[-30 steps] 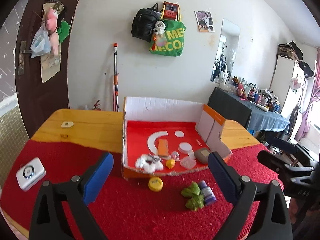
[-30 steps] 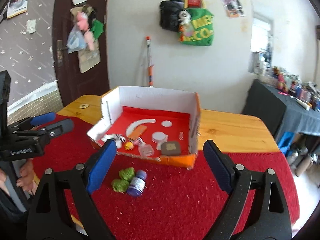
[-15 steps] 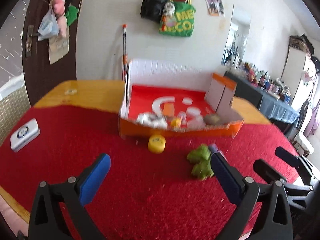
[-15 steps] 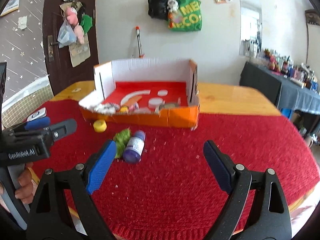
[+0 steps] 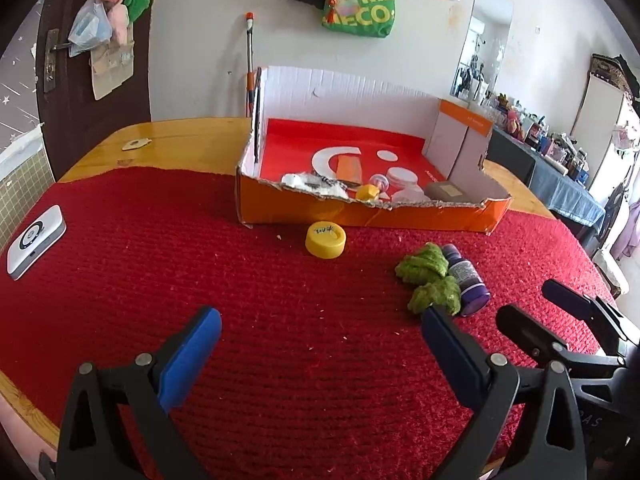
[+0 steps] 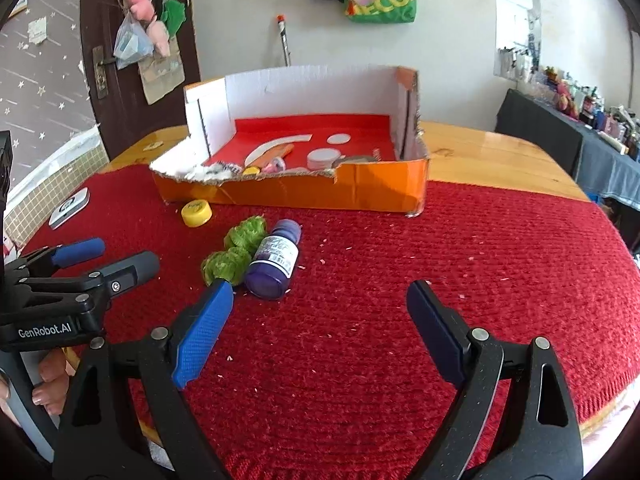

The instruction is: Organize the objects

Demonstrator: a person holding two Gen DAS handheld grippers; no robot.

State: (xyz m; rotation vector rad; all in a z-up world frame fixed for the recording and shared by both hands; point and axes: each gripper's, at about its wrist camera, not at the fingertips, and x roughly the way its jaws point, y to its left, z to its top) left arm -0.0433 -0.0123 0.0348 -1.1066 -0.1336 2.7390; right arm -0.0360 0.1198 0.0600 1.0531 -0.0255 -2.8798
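Since the earlier frames both cameras have dropped lower toward the red mat (image 5: 280, 320), so the orange cardboard box (image 5: 360, 216) now shows its torn front wall side-on and its floor is seen at a flatter angle; the loose items lie where they lay.

Readable writing: the body of the left gripper (image 6: 104, 256), seen from the right wrist, carries "GenRobot.AI" in white. A green bag (image 5: 362, 4) on the wall behind the box shows "ME" over "ECO:" in yellow. The yellow cap (image 5: 325, 239) has dark handwriting on top, too small to read, and the purple bottle (image 6: 276, 258) has a white printed label, also unreadable.

In front of the box, on the mat, lie three things: one yellow cap just before the front wall, one green fuzzy lump (image 5: 430, 276) in two clumps further forward and to the right of the cap, and one purple bottle on its side touching the lump's right edge. To the left of the box, well apart, lies one white flat device (image 5: 34, 242).

Inside the box, near its front wall, sit several small pieces, among them a small yellow piece (image 5: 368, 192) and a white round lid (image 5: 402, 176).

The left gripper (image 5: 320, 340) has its blue pads spread wide and empty over bare mat. The right gripper (image 6: 320, 304) likewise stands wide apart, its left pad just in front of the green lump, holding nothing.
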